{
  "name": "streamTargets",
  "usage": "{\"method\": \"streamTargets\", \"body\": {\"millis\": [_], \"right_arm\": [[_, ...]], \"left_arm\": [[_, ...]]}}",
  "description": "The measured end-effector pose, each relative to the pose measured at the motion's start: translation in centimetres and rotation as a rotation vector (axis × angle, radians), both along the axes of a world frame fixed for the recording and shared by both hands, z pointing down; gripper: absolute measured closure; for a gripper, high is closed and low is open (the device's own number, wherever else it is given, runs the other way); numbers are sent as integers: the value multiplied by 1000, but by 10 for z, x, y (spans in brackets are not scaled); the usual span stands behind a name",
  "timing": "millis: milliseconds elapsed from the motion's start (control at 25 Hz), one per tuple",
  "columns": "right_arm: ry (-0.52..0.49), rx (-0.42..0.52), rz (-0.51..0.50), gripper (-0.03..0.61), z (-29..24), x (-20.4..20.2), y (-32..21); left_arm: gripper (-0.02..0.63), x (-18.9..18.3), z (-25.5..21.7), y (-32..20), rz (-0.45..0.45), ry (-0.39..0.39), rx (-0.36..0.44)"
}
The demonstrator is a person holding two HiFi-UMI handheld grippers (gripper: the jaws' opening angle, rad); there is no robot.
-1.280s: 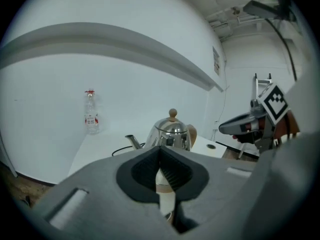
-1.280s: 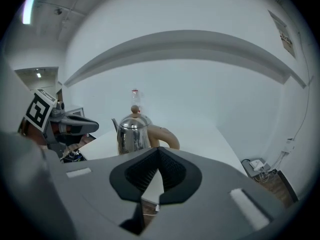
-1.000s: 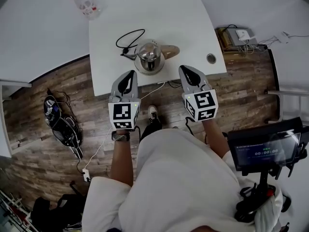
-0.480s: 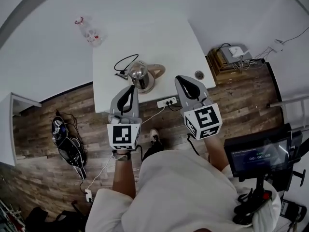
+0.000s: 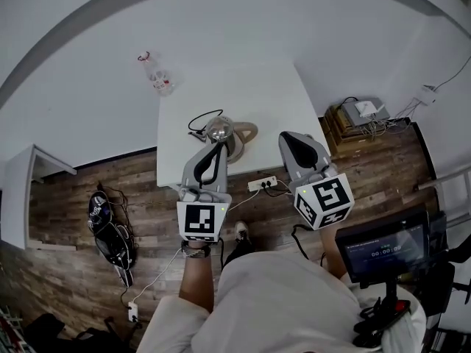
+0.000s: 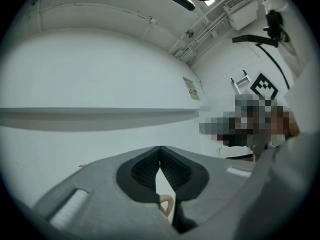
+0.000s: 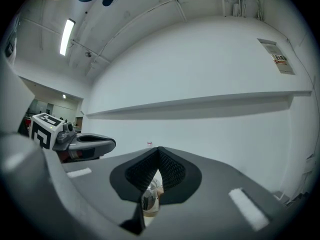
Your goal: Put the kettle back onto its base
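The white rectangular table (image 5: 243,94) fills the middle of the head view. We hold our grey left gripper (image 5: 218,148) and grey right gripper (image 5: 288,140) level over its near edge, each with its jaws pressed together on nothing. The shiny steel kettle with a tan handle (image 5: 221,129) stands on the table just beyond the left gripper's tips, apart from both grippers and to the left of the right gripper. A thin black looped cord (image 5: 197,118) lies beside it.

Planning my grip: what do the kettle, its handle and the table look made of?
The kettle looks like polished metal, likely steel: bright mirror reflections. Its handle is matte tan, plastic or wood, unclear. The table is smooth matte white, probably laminate.
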State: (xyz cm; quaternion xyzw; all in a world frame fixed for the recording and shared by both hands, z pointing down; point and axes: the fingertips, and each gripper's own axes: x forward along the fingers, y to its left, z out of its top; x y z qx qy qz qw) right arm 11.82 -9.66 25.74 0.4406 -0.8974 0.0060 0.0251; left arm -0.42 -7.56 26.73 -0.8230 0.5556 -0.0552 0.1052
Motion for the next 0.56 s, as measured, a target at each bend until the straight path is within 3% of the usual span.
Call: {"method": "streamTargets", "body": {"millis": [560], "right_arm": [[33,1,-7,577,10,-1,0]], "left_arm": [[607,-12,9,4,-35,17,-17]]}}
